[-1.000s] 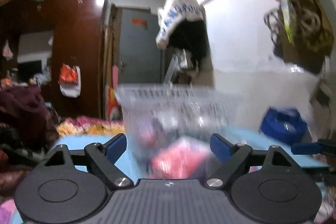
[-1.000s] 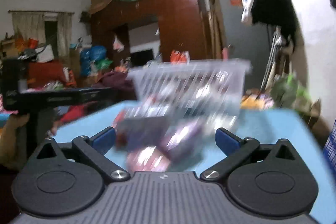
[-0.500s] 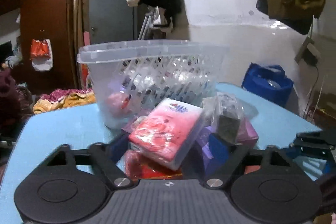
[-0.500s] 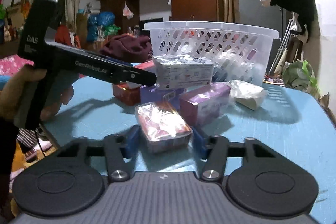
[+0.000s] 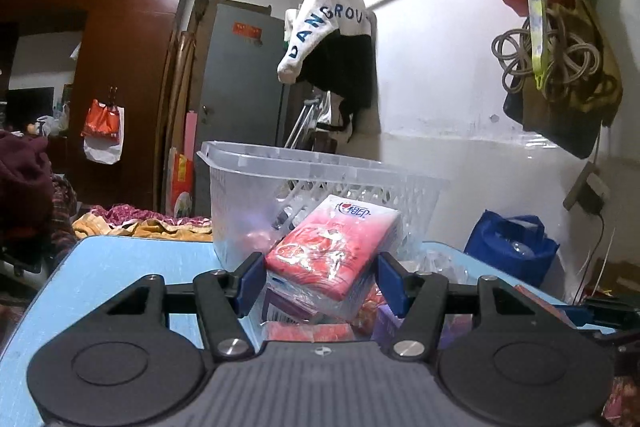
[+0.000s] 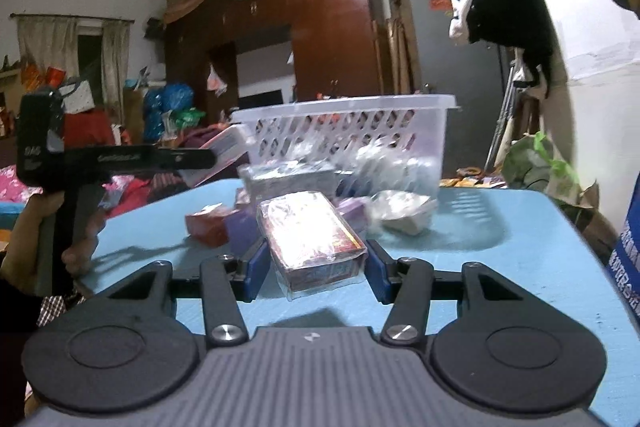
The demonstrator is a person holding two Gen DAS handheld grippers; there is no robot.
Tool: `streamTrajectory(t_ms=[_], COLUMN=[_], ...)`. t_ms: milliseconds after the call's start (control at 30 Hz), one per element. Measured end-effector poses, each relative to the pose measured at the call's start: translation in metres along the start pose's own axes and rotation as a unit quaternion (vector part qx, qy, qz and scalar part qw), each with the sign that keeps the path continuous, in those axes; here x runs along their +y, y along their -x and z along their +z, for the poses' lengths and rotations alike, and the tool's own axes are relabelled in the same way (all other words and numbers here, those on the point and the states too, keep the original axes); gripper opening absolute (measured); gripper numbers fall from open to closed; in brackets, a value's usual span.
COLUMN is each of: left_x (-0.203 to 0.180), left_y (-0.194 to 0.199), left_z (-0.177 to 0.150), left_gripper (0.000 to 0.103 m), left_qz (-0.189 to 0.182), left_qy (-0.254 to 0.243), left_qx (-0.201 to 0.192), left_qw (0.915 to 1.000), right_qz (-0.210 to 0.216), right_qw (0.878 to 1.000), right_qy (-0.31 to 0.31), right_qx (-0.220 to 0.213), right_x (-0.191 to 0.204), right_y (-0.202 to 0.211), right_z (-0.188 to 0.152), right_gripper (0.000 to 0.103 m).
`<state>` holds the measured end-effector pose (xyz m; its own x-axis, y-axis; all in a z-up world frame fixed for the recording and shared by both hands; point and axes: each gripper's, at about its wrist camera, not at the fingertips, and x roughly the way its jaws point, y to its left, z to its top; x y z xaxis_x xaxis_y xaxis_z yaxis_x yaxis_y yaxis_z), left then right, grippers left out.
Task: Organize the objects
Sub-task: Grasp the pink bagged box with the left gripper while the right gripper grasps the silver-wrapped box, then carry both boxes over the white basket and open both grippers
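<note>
Now both grippers, wide open a second ago, have packets between their blue pads. The left gripper (image 5: 318, 281) is closing on a pink tissue pack (image 5: 334, 257), lifted and tilted above the pile of packets (image 5: 316, 329) on the blue table (image 5: 120, 259). The right gripper (image 6: 314, 267) is closing on a shiny wrapped red box (image 6: 310, 241), raised just off the table. Behind them stands the clear plastic basket (image 6: 348, 131), with several wrapped packets showing blurred through its holes.
</note>
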<state>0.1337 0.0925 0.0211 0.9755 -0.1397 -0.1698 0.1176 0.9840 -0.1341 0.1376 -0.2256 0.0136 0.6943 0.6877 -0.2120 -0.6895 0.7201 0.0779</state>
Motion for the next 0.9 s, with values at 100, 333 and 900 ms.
streamTrajectory(t_ms=[100, 333, 900], left_x=[-0.001, -0.001, -0.01], left_y=[0.003, 0.003, 0.026], left_z=[-0.001, 0.0, 0.012], left_gripper=[0.064, 0.064, 0.064], left_qz=[0.0, -0.001, -0.029], left_qy=[0.003, 0.006, 0.012], left_qx=[-0.011, -0.016, -0.112], left_qw=[0.9999, 0.9998, 0.9933], right_qz=[-0.018, -0.027, -0.026], right_qw=[1.0, 0.999, 0.997], right_qy=[0.012, 0.01, 0.026], right_qx=[-0.01, -0.029, -0.064], right_x=[-0.001, -0.01, -0.013], right_y=[0.001, 0.001, -0.01], right_z=[0.001, 0.004, 0.044], right_gripper=[0.054, 0.054, 0.054])
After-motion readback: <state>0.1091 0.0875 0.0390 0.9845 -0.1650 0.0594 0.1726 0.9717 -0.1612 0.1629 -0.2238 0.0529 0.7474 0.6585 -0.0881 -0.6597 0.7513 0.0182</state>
